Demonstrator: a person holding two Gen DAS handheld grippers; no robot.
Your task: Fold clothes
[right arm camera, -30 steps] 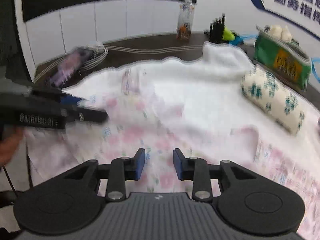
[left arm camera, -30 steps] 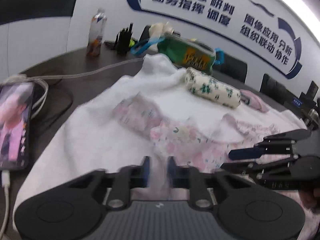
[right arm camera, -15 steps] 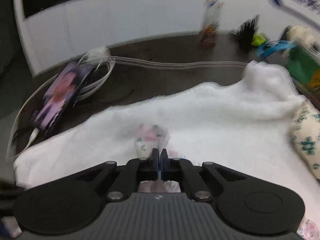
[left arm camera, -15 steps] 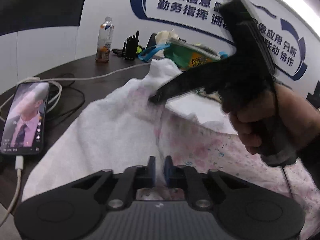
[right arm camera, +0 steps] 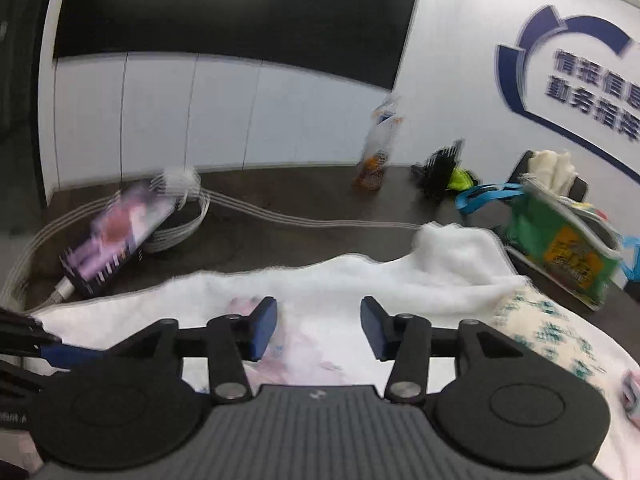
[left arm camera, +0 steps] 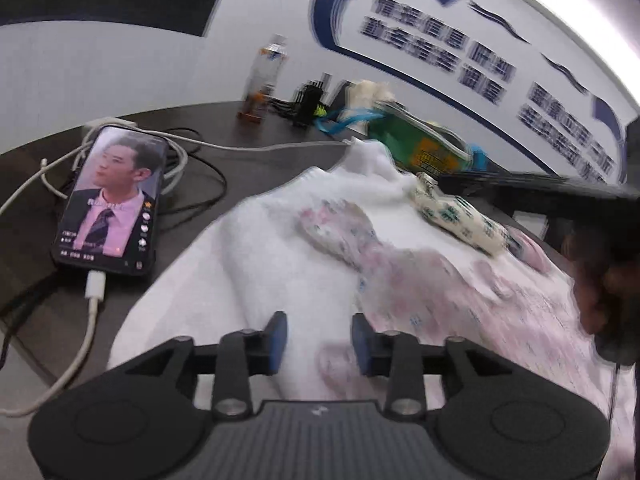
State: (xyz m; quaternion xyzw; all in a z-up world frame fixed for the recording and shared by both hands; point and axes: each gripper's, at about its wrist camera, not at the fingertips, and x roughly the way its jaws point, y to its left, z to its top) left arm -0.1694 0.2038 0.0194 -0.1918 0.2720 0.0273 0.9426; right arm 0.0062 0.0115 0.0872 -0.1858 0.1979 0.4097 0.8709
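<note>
- Left gripper (left arm camera: 318,342): jaws have just been opening and stand apart, nothing pinched; the floral garment (left arm camera: 420,280) lies just ahead and to its right, on the white towel (left arm camera: 256,264).
- Right gripper (right arm camera: 318,330): jaws have likewise just been opening and are parted and empty; a folded bit of the garment (right arm camera: 304,344) sits right under and between its tips.
- The fold looks just laid and let go. I judge the next hold should take one free hem with both grippers, pinch only the floral cloth and not the towel, and lift before pulling across.
- Ahead and right of both grippers lies a rolled cloth (left arm camera: 456,216); keep sweeps short of it.
- Left of the left gripper, past the towel edge, a phone (left arm camera: 112,200) and its cable (left arm camera: 86,340) lie on the table (left arm camera: 240,136).
- Farther ahead: a green bag (right arm camera: 560,244) and a bottle (right arm camera: 378,148).
</note>
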